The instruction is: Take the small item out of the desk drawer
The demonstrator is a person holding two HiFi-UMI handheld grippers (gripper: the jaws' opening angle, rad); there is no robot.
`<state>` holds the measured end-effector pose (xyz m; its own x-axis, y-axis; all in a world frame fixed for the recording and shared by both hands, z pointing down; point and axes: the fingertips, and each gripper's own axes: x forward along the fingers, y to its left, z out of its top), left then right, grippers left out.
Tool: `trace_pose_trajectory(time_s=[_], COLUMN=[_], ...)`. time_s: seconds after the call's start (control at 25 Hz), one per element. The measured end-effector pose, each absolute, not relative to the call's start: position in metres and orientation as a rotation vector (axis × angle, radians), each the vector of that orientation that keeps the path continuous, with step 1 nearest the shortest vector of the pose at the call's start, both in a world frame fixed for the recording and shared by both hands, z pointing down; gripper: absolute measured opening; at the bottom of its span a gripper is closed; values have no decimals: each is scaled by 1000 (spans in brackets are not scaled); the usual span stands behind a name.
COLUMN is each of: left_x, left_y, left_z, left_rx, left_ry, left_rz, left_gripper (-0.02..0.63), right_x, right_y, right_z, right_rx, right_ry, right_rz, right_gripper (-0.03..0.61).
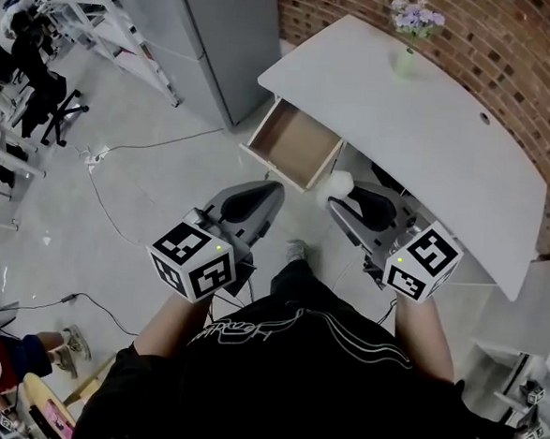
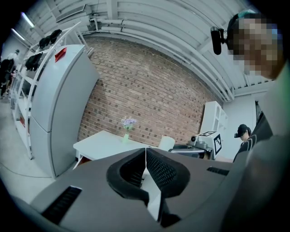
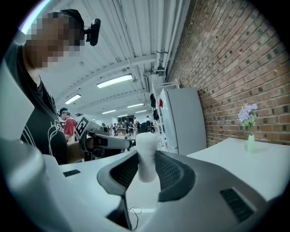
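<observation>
My right gripper [image 1: 338,203] is shut on a small white cylinder-shaped item [image 1: 337,183], held upright in the air in front of the desk. In the right gripper view the item [image 3: 146,145] stands pinched between the two black pads of that gripper [image 3: 146,157]. The wooden drawer [image 1: 294,142] of the white desk [image 1: 422,130] stands pulled out, and its inside looks bare. My left gripper [image 1: 270,189] hovers beside it, just below the drawer's front, with nothing in it. The left gripper view shows the left gripper [image 2: 145,152] with its pads touching.
A small vase with purple flowers [image 1: 408,45] stands at the desk's far end by the brick wall [image 1: 512,52]. A tall grey cabinet [image 1: 222,32] stands left of the desk. Cables [image 1: 116,203] trail over the floor; shelves [image 1: 101,14] and people are at far left.
</observation>
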<state>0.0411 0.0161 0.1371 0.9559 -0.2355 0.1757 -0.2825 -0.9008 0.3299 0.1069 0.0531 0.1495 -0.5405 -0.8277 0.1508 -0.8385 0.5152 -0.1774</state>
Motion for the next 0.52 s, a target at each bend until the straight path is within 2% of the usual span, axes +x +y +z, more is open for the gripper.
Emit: trace_pose_trajectory(time_s=[0.52], left_x=[33], left_y=[11], left_z=[141], left_rx=[2725], left_ry=[-393], left_rz=[183], left_gripper=[24], right_x=[99], right_y=[49], right_z=[151], right_rx=[1467], right_ry=[-2690], right_rz=[375], right_gripper=[130])
